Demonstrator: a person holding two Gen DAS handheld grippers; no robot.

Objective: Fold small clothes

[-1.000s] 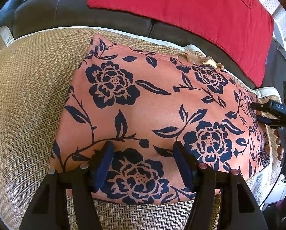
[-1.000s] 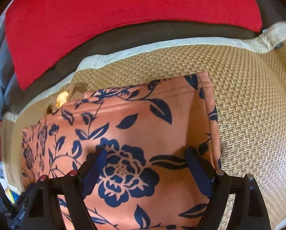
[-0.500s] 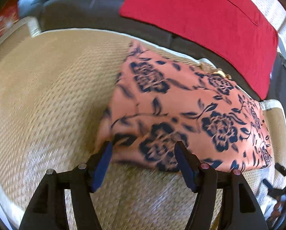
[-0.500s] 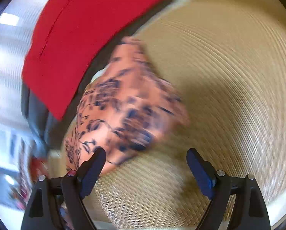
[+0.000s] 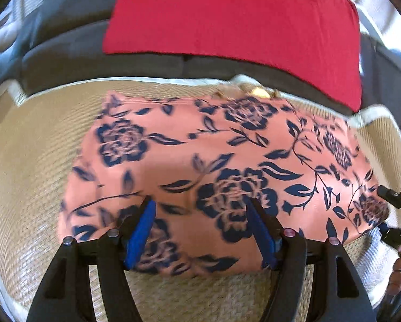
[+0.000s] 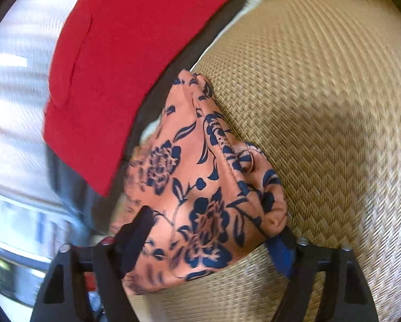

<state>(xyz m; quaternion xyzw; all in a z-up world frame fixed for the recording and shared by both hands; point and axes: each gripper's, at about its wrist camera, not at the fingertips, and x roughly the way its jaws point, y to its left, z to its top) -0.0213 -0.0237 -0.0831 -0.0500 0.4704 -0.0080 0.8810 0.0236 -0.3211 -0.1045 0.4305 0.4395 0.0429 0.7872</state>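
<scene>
A salmon-orange garment with a dark blue flower print lies folded on a woven tan mat. My left gripper is open, its blue-padded fingers over the garment's near edge. My right gripper is open at the garment's end, where the cloth bunches up between the fingers; it also shows at the right edge of the left wrist view.
A red cloth hangs over the dark grey sofa back behind the mat. The mat stretches to the right of the garment in the right wrist view. A small yellowish object lies at the garment's far edge.
Both grippers swung off the garment and came back. The left one is again over the near edge. The right one turned and now has the bunched end between its fingers.
</scene>
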